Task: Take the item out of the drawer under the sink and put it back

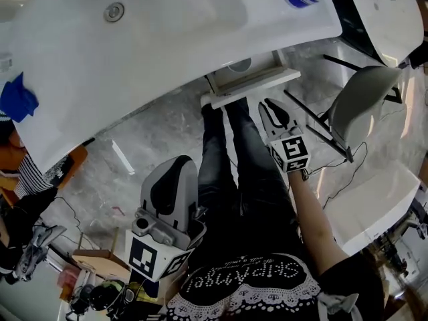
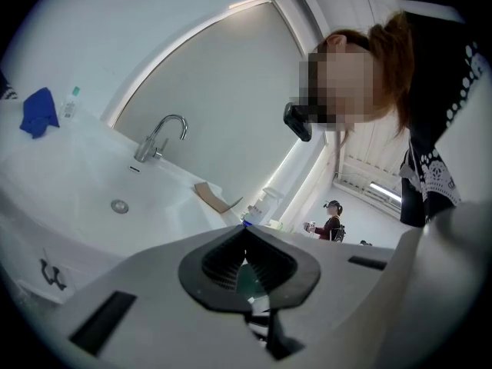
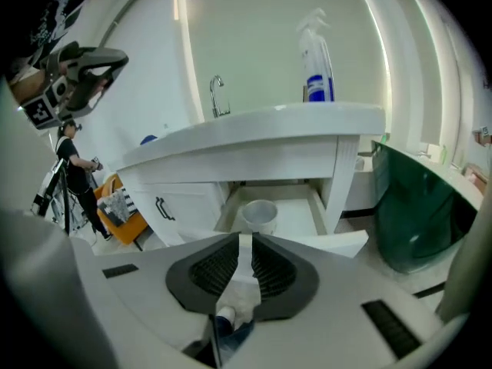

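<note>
1. White porcelain dominates: the sink (image 1: 167,25) spans the top of the head view, and we place everything else by it.
2. Directly under the sink, the drawer (image 1: 251,85) stands pulled out towards us.
3. The cup (image 3: 260,214), pale and round, sits upright inside the drawer below the sink. Nothing touches it. From the head view we catch only its rim (image 1: 239,65) under the sink's edge.
4. The right tool (image 1: 271,109) is held just in front of the drawer, below the sink's front edge, and points at it. In the right gripper view its jaws stand a narrow slit apart, with nothing between them (image 3: 246,241). It is clear of the cup.
5. The left tool (image 1: 177,166) is held well away from the sink, low beside our legs and tilted upwards. Its jaw tips meet and hold nothing (image 2: 246,229).
6. On the sink's top we see a spray bottle (image 3: 317,60) with a blue label at one end, a faucet (image 2: 157,137) at the back and a blue cloth (image 1: 17,97) at the other end.
</note>
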`<state>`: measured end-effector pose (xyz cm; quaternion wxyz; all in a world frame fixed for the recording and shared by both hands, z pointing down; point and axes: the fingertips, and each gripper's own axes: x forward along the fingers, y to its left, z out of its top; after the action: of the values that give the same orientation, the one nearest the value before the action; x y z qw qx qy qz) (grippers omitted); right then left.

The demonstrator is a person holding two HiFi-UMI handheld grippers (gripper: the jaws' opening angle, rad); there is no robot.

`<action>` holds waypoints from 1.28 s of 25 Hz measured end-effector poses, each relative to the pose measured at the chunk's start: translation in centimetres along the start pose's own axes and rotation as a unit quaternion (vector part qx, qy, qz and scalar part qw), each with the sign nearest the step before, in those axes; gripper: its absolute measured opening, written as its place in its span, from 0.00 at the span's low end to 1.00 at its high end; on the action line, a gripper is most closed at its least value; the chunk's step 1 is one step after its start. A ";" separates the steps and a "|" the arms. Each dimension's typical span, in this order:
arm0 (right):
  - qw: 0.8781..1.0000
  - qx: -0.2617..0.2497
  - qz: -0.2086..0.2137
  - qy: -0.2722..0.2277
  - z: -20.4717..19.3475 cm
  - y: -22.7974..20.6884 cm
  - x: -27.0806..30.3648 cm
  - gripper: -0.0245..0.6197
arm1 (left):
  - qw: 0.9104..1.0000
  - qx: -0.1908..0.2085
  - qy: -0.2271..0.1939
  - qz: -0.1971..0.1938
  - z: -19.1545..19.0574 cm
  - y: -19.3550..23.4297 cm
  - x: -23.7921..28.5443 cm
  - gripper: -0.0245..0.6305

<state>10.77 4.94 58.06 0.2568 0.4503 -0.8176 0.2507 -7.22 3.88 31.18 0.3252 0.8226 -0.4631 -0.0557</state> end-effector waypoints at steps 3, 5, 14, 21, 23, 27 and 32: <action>1.000 0.010 -0.001 -0.030 3.5 0.6 -1.4 0.09 | 1.000 0.007 -0.014 -0.001 1.9 0.2 -0.7 0.04; 0.998 0.012 0.000 -0.054 6.1 0.6 -1.7 0.08 | 0.999 0.018 -0.026 -0.004 3.0 0.2 -0.8 0.04; 0.991 0.014 -0.001 -0.136 14.9 2.5 -4.8 0.07 | 0.995 0.080 -0.054 0.000 8.2 -0.5 -3.4 0.04; 0.981 0.008 0.014 -0.192 20.5 4.9 -7.5 0.07 | 0.993 0.096 -0.066 -0.002 10.3 -1.0 -4.7 0.04; 0.979 0.001 0.020 -0.201 21.4 5.7 -8.1 0.07 | 0.992 0.102 -0.073 -0.004 11.0 -1.1 -5.1 0.04; 0.977 -0.024 0.027 -0.210 22.5 7.6 -9.1 0.07 | 0.989 0.123 -0.086 -0.017 11.8 -1.9 -5.5 0.04; 0.969 -0.054 0.029 -0.239 25.4 9.6 -11.2 0.07 | 0.983 0.153 -0.099 -0.014 12.6 -1.7 -6.2 0.04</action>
<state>2.72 -0.02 30.28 0.0709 0.4586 -0.8803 0.0985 -14.46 3.31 19.02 0.1477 0.8596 -0.4841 -0.0700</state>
